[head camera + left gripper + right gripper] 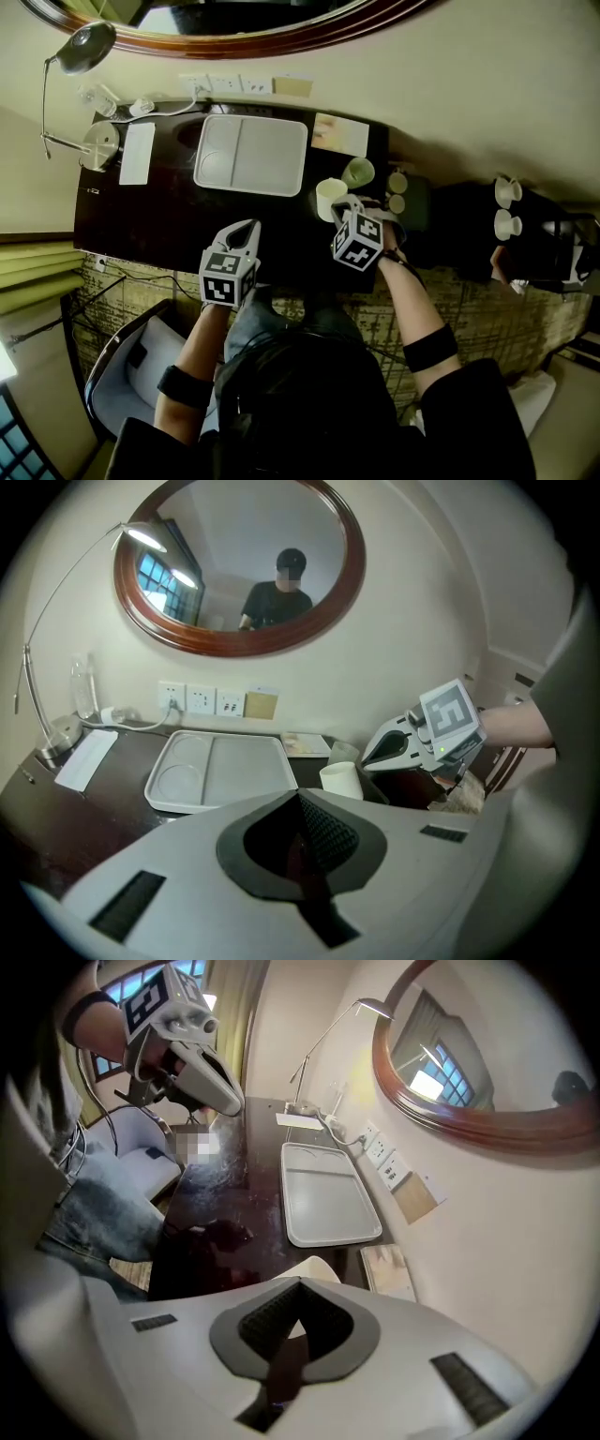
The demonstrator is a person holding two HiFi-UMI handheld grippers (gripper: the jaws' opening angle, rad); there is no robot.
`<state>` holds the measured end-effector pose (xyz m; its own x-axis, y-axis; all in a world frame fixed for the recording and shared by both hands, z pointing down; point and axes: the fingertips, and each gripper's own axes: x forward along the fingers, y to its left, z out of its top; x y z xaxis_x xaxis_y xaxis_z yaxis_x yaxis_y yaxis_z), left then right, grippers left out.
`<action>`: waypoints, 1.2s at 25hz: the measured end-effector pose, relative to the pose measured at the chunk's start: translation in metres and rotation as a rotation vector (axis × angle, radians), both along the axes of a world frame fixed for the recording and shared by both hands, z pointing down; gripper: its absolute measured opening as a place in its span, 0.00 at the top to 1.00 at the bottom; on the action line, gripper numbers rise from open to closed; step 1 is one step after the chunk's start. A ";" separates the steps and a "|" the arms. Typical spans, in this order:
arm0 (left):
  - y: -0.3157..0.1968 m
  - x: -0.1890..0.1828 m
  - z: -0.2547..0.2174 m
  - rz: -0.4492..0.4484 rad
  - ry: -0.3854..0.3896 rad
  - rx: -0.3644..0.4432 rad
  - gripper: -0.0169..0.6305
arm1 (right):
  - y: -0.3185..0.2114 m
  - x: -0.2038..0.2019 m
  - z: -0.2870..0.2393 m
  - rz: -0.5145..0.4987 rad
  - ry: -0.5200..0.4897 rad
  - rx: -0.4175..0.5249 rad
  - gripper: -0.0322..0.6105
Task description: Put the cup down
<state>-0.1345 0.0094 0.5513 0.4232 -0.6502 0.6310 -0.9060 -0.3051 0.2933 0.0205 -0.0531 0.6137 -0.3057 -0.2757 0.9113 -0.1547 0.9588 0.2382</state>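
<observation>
A white cup (330,198) stands upright on the dark table (150,220), just right of the white tray (250,155). A pale green cup (358,172) stands behind it. My right gripper (343,208) is shut and empty, its tips right beside the white cup and a little above the table. In the right gripper view only the cup's rim (315,1268) peeks over the shut gripper (300,1285). My left gripper (251,226) hangs shut and empty over the table's front edge. The left gripper view shows the white cup (341,780) next to the right gripper (412,744).
A desk lamp (82,49) and a white sheet (137,152) are at the table's left end. A booklet (339,134) lies by the wall. Two small cups (397,191) and two white cups (507,206) stand further right. A chair (131,366) is at the lower left.
</observation>
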 end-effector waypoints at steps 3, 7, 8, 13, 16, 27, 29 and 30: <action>-0.002 -0.004 0.002 0.000 0.000 -0.004 0.97 | 0.008 -0.003 0.016 0.010 0.019 -0.049 0.93; -0.005 -0.012 0.007 -0.030 0.000 -0.013 0.97 | 0.025 0.001 0.033 0.009 0.033 -0.095 0.93; -0.005 -0.012 0.009 -0.029 0.000 -0.017 0.97 | 0.027 0.001 0.034 0.011 0.027 -0.102 0.92; -0.010 -0.002 0.012 -0.013 0.006 -0.026 0.97 | 0.026 0.011 0.033 0.049 -0.005 -0.103 0.92; -0.014 0.007 0.010 0.004 0.012 -0.024 0.97 | 0.027 0.022 0.031 0.082 -0.028 -0.088 0.91; -0.022 0.033 0.007 0.038 0.027 -0.009 0.97 | 0.039 0.051 0.030 0.149 -0.054 -0.117 0.36; -0.017 0.038 0.006 0.056 0.029 -0.023 0.97 | 0.040 0.054 0.032 0.154 -0.047 -0.126 0.30; -0.015 0.039 0.006 0.060 0.029 -0.029 0.97 | 0.039 0.055 0.033 0.158 -0.046 -0.128 0.29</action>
